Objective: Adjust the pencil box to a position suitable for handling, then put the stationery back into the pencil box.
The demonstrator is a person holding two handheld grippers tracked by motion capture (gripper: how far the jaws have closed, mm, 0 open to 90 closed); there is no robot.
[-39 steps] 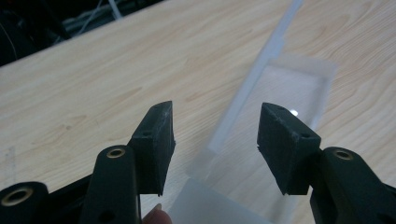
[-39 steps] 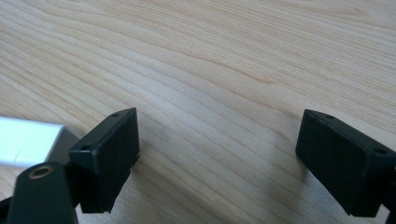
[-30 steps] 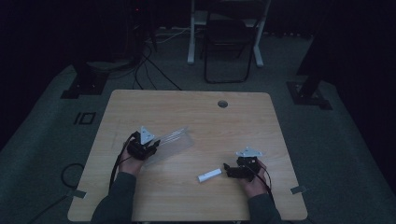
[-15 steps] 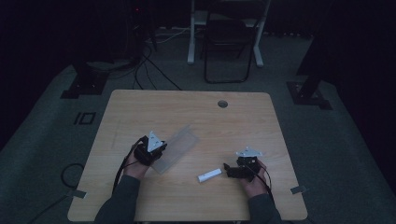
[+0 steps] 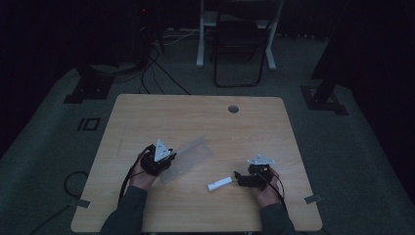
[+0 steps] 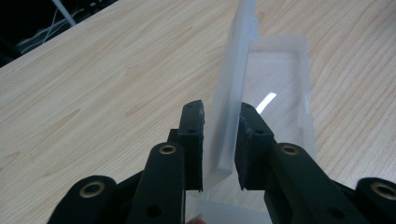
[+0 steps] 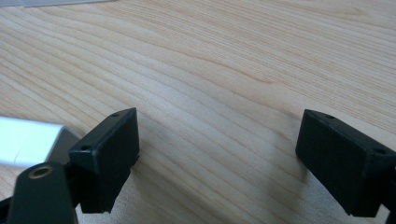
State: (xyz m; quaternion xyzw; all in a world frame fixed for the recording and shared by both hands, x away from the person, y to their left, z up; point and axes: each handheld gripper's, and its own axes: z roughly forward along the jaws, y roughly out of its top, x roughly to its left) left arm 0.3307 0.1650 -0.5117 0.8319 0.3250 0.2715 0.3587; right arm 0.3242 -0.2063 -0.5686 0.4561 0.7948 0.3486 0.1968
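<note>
Left hand-held gripper [image 6: 219, 140] pinches the raised lid of the clear box [image 5: 188, 155] near desk [image 5: 205, 107] centre; thin plastic may slip. Right hand-held gripper [image 7: 219, 154] gapes, white tube [image 5: 219, 184] at its nine o'clock

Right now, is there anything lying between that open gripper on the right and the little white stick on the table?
Nothing visible does. The right gripper sits open beside the white stick, with just bare table between. The clear plastic case lies off to the left, pinched by the left gripper.
</note>
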